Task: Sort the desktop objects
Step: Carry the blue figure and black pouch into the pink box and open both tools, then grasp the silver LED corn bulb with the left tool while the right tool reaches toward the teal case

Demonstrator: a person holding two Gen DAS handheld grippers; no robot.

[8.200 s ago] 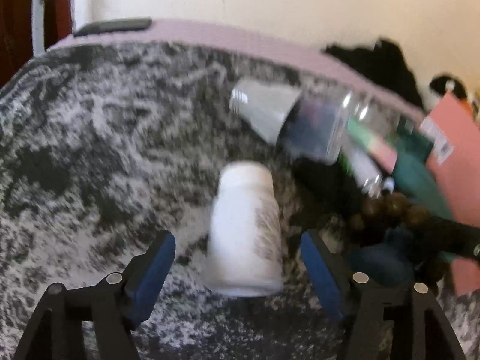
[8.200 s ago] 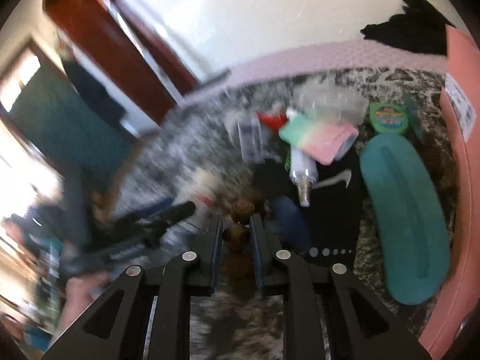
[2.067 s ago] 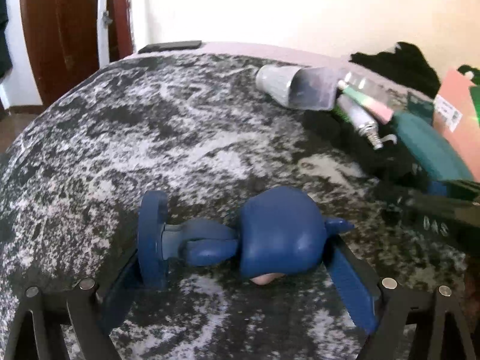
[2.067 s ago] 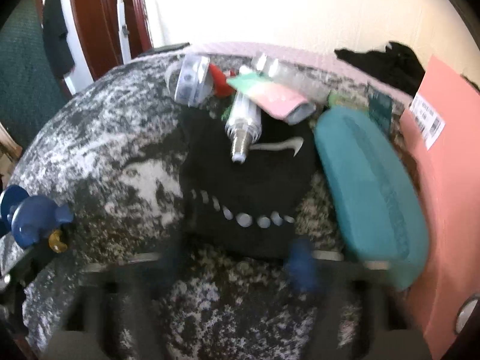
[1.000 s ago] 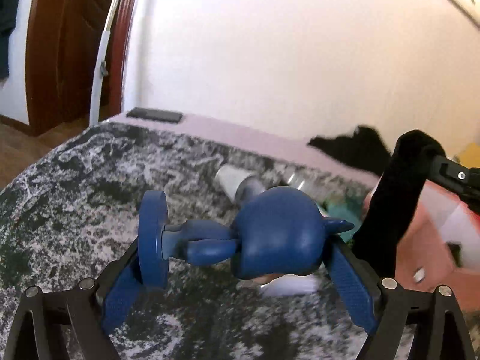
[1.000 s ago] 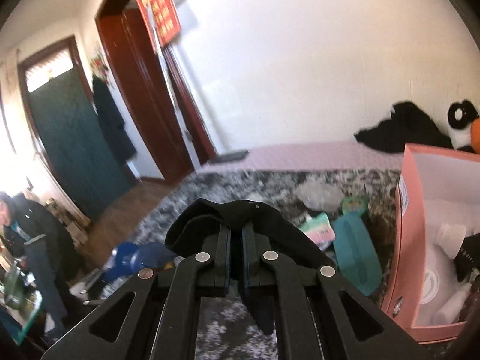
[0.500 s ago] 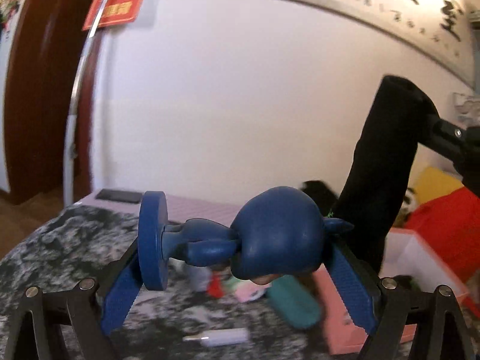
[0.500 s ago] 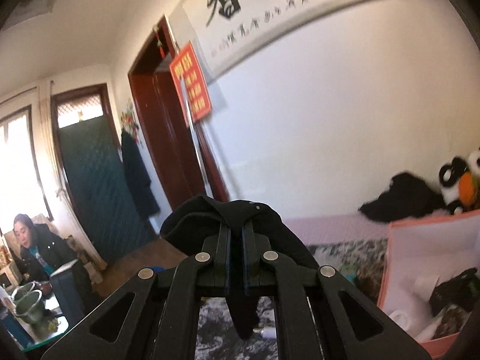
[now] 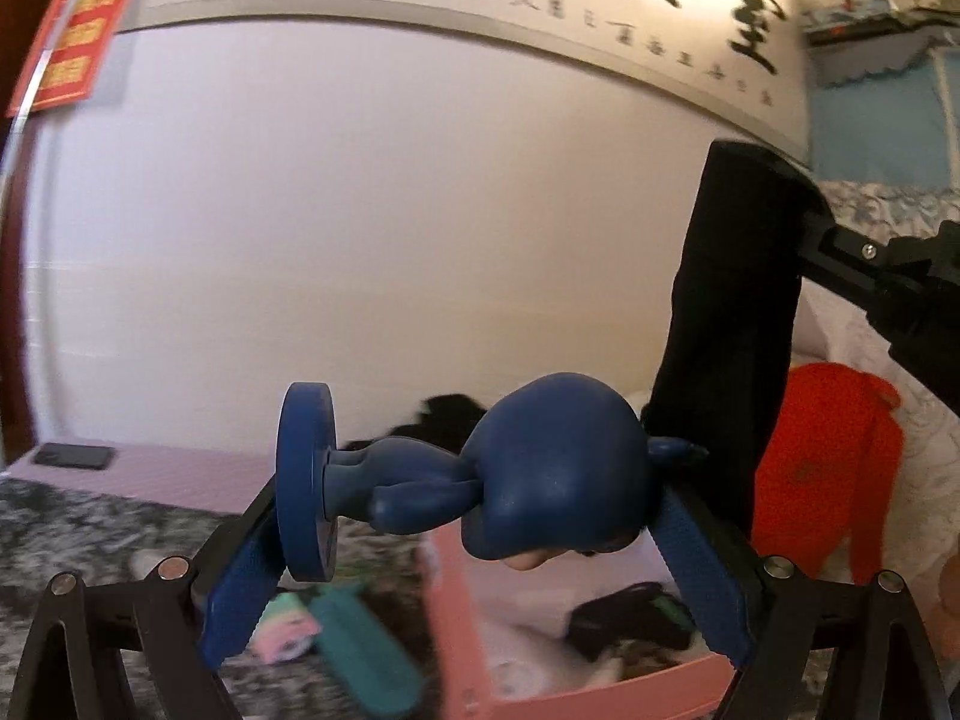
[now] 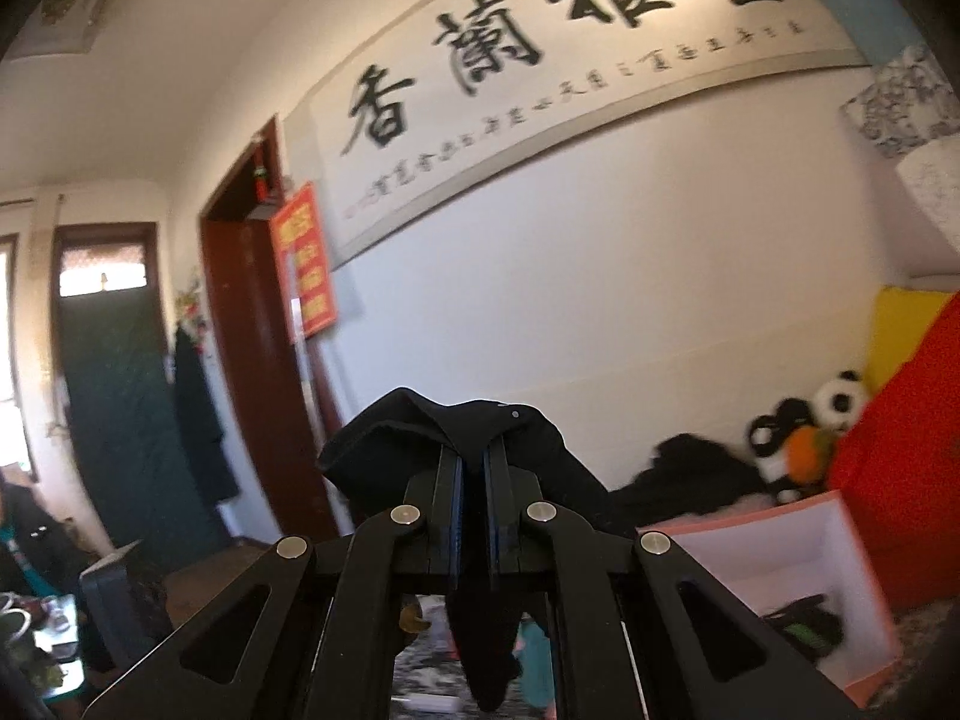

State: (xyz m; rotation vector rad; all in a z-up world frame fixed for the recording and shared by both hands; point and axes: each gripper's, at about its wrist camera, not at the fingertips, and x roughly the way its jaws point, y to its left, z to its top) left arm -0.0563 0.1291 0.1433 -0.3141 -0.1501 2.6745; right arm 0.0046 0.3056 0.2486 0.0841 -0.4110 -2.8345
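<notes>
- Left claw (image 9: 474,546): clamped on a blue figurine (image 9: 510,480), which lies sideways between the blue pads — round base against the left pad, large head against the right pad.
- The figurine is held in the air, above the near wall of the pink box (image 9: 600,697) and clear of the marbled counter (image 9: 72,528).
- Right claw (image 10: 474,480): jaws narrow, nearly together, gripping a black cloth (image 10: 432,438). The cloth bunches over the fingertips and a tail of it hangs down between the claw's arms.
- In the left wrist view the same cloth (image 9: 732,324) hangs as a dark vertical fold at the right, just behind the figurine's head, with the right claw's black frame entering from the right edge.
- Pink box: open, white inside; it holds a black item (image 9: 630,618) with a green patch. Other contents are too blurred to name.
- On the counter left of the box lie a teal case (image 9: 366,654) and a pink-and-green item (image 9: 282,630), touching or nearly so; blur prevents a firmer reading.
- A dark phone (image 9: 72,456) lies on the pale strip along the counter's far edge, towards its left corner.
- Background: white wall with a calligraphy scroll (image 10: 540,78); a panda soft toy (image 10: 804,438) sits beyond the box — a seated person (image 10: 24,528) is partly visible at the left edge of the right wrist view.
</notes>
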